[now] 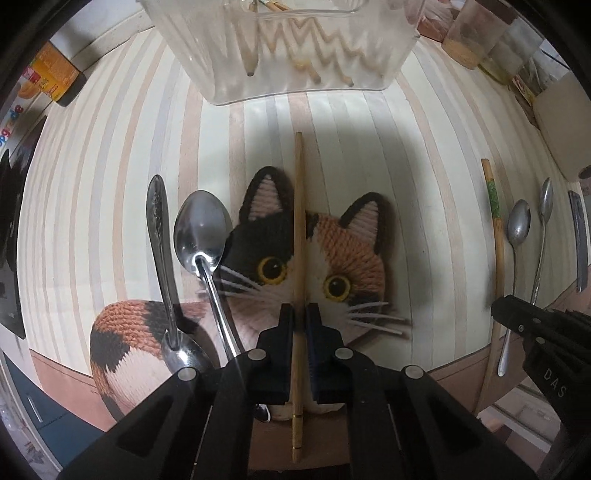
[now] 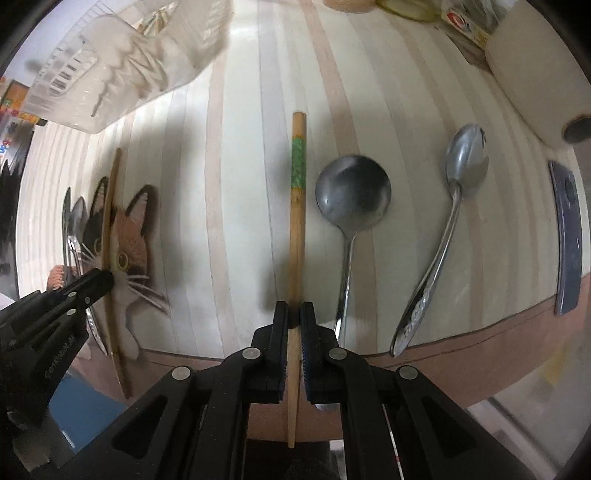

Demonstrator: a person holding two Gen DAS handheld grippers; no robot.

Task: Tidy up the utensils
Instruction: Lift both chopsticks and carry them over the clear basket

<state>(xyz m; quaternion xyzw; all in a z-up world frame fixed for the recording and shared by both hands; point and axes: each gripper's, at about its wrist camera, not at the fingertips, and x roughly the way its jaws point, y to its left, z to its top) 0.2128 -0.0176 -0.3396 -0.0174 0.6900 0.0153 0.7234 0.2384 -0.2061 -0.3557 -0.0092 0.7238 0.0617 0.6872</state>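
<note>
My left gripper (image 1: 299, 308) is shut on a plain wooden chopstick (image 1: 298, 221) that points forward over a knitted cat mat (image 1: 332, 251). My right gripper (image 2: 294, 308) is shut on a wooden chopstick with a green band (image 2: 297, 192). A clear ribbed plastic holder (image 1: 280, 48) stands ahead of the left gripper with several chopsticks inside; it also shows in the right wrist view (image 2: 122, 62). Two spoons (image 1: 201, 236) lie left of the left chopstick. Two more spoons (image 2: 352, 192) lie right of the right chopstick.
The striped table ends in a brown front edge (image 2: 480, 332). A white roll (image 2: 535, 85) and a dark flat bar (image 2: 567, 236) lie at the right. Jars (image 1: 472, 33) stand at the back right, a yellow box (image 1: 51, 74) at the back left.
</note>
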